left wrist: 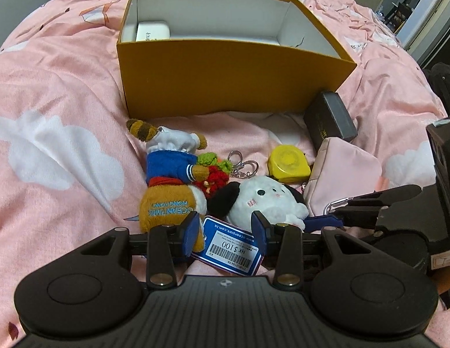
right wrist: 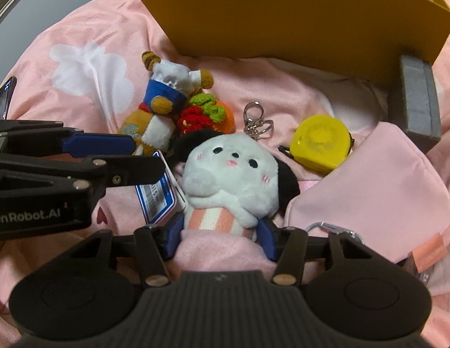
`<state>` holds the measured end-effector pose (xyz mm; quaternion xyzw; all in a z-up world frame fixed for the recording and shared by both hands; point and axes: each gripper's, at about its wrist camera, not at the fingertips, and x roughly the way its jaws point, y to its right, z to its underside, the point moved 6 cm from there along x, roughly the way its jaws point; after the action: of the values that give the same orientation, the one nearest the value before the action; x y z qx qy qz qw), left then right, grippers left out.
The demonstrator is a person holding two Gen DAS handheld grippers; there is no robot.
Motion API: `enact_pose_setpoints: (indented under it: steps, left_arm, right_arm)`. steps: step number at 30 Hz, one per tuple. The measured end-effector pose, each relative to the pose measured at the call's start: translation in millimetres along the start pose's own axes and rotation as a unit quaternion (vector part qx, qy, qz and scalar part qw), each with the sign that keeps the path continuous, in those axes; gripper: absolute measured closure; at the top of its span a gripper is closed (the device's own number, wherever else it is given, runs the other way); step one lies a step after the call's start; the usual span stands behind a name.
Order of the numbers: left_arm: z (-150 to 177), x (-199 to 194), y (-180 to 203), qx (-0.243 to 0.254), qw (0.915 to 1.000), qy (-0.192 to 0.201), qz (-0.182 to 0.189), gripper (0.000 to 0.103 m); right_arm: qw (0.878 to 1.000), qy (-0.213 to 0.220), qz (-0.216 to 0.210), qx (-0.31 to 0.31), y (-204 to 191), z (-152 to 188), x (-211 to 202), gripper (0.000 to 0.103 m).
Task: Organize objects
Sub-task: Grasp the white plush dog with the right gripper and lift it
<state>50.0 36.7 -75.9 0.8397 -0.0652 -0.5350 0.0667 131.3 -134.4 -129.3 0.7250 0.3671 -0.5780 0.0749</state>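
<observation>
A yellow open box (left wrist: 225,78) stands on the pink bed with a white case (left wrist: 152,31) inside. In front lie a brown Ocean Park plush (left wrist: 169,185) with a blue price tag (left wrist: 233,245), a white dog plush (left wrist: 268,200), a crocheted charm with key rings (left wrist: 216,171), a yellow tape measure (left wrist: 288,163), a dark box (left wrist: 329,120) and a pink pouch (left wrist: 343,171). My left gripper (left wrist: 226,232) is open around the price tag. My right gripper (right wrist: 219,236) is open, its jaws on either side of the white dog plush's (right wrist: 230,179) striped bottom.
The pink cloud-print blanket (left wrist: 56,92) covers the whole bed and is rumpled. The box blocks the way behind the toys. A phone edge (right wrist: 4,98) shows at the far left of the right wrist view. A doorway lies at the back right.
</observation>
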Motion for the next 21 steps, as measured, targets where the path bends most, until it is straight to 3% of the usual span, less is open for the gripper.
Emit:
enact_pose_setpoints:
  steps: [13,18,21]
  left_arm:
    - [-20,-18,-9,-0.033,0.9972,0.063,0.022,0.055]
    - [-27,-21,-11,-0.046,0.9956,0.077,0.029,0.055]
    - [-32,-20,-12,-0.048,0.9952,0.079,0.030,0.055]
  right_arm:
    - [0.994,0.093,0.047,-0.027,-2,-14,-44,0.049]
    - [0.987,0.147,0.060,-0.025,3,-29,-64,0.049]
    - [0.987,0.150,0.056,-0.012,16,-42,-59,0.049]
